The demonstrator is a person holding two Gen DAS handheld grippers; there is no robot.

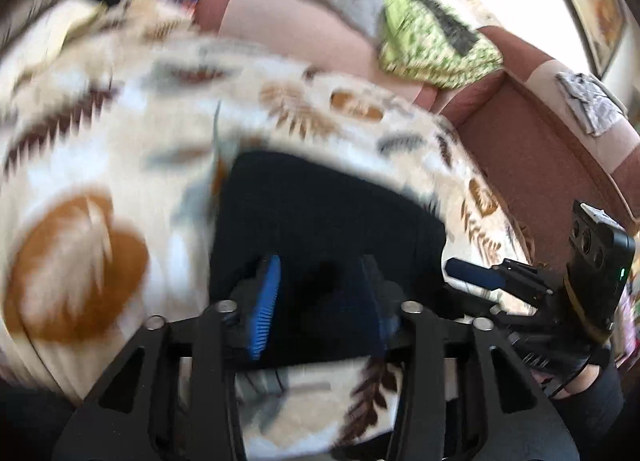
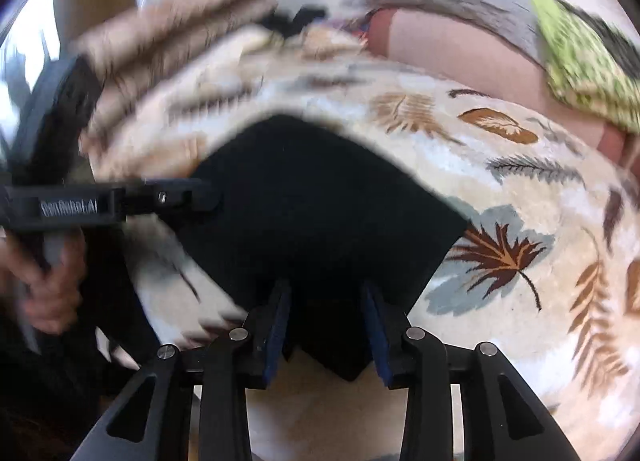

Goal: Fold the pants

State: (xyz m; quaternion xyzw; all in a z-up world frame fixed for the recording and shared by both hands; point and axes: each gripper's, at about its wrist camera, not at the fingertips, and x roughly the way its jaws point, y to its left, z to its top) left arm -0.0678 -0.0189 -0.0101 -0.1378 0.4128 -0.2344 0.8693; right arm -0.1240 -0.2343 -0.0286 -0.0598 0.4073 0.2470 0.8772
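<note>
Between my left gripper's (image 1: 320, 301) parted, released fingers lie the folded black fabric pants (image 1: 320, 213); my right gripper (image 2: 326, 325) straddles their corner, grip unclear.

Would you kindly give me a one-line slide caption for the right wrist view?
Right gripper straddling a corner of folded black pants on a leaf-print blanket.

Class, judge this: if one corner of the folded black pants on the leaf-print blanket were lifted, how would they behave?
The folded black pants would probably droop and unfold, being soft cloth lying flat. They look light. The plush leaf-print blanket likely resists sliding.
</note>
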